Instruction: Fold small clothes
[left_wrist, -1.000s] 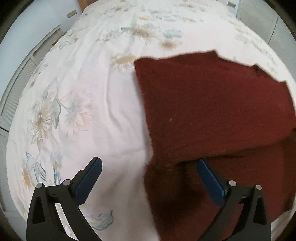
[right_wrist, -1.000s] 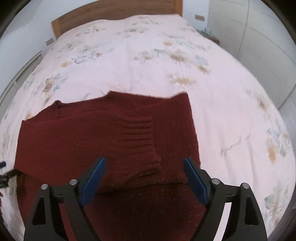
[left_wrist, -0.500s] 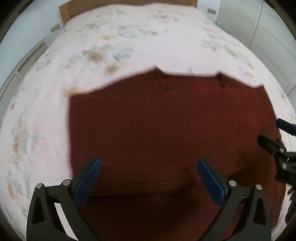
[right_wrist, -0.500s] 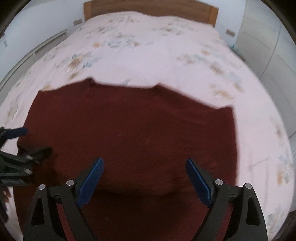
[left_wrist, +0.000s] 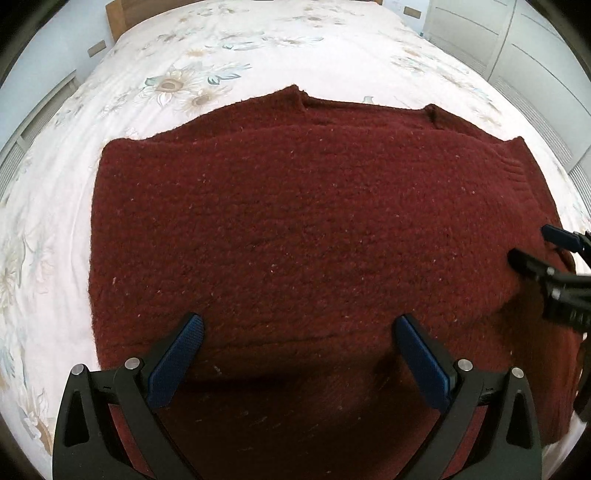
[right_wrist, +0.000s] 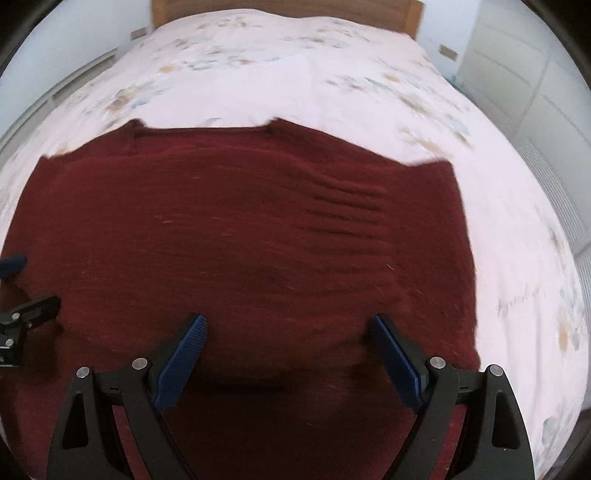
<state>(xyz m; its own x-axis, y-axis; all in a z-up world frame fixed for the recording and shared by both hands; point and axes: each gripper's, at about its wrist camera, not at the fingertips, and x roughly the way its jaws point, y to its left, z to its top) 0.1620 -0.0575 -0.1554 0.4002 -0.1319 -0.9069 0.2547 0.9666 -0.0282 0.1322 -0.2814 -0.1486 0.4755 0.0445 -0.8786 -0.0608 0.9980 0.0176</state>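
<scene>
Sweater (left_wrist: 295, 229) on bed (left_wrist: 258, 48) | under both gaping tongs

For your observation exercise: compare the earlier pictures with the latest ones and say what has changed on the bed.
Both tongs, left and right, swung in over the middle of the red sweater and came lower. Nothing was gripped or released. The sweater stays folded on the flowered bedspread, and both tongs stay open.
</scene>
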